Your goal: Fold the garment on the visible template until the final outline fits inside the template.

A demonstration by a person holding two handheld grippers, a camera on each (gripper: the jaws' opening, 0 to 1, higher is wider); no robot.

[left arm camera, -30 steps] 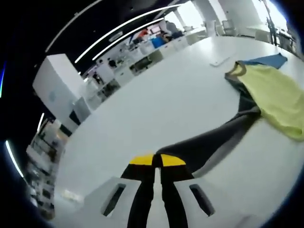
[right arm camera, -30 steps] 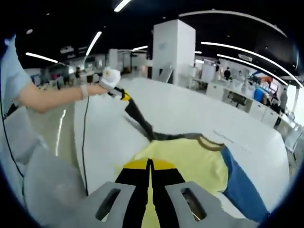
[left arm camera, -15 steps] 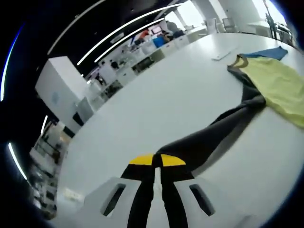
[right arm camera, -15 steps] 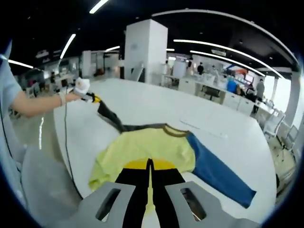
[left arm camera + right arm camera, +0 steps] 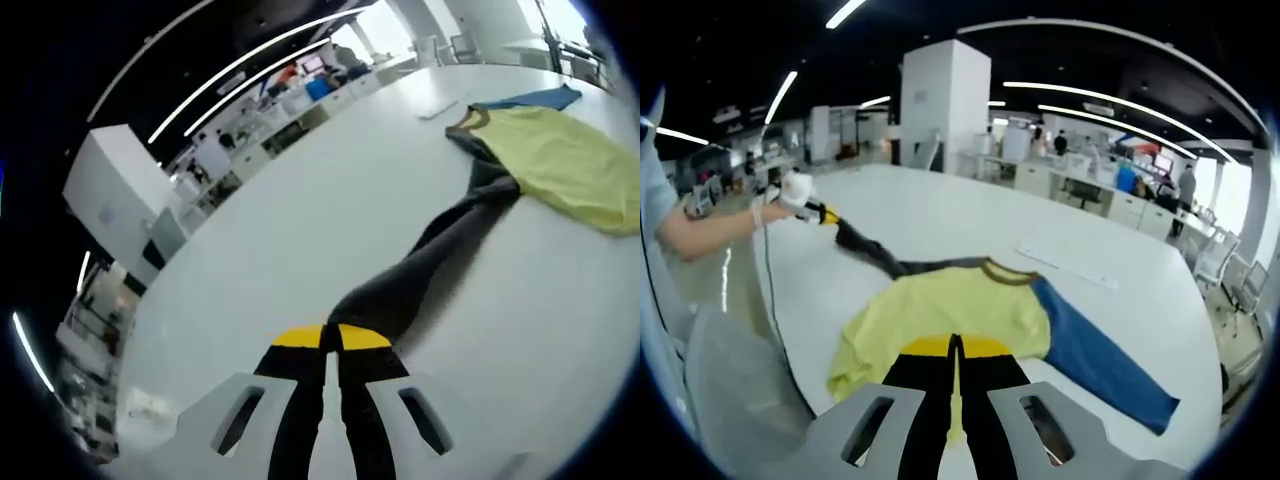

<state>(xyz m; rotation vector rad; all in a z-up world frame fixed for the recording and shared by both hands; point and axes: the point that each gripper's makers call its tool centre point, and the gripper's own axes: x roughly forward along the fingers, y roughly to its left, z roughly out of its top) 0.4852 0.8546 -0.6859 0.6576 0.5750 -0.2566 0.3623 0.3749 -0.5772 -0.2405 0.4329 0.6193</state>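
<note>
Yellow tips mark the left gripper point(image 5: 331, 338), whose jaws are pressed together on the cuff of the garment's dark grey sleeve point(image 5: 440, 250). That sleeve runs out taut from the jaws across the white table point(image 5: 300, 220) to the yellow body of the garment point(image 5: 565, 165), with the blue sleeve point(image 5: 530, 98) showing just past it. To either side of the stretched grey sleeve the tabletop lies bare, out to its curved far edge.

In the right gripper view the right gripper point(image 5: 955, 346) has its jaws closed on the near hem of the yellow body point(image 5: 950, 305), which lies spread flat. The blue sleeve point(image 5: 1095, 365) extends to the right, its cuff near the table's edge point(image 5: 1200, 330). The brown-edged neckline point(image 5: 1005, 270) sits at the far side. Beyond it the grey sleeve point(image 5: 875, 250) stretches to the left, up to the other gripper point(image 5: 825, 213) in the person's hand point(image 5: 790, 190) near the table's left edge. A thin pale strip point(image 5: 1065, 265) lies on the table behind the garment; past it, open white surface.
</note>
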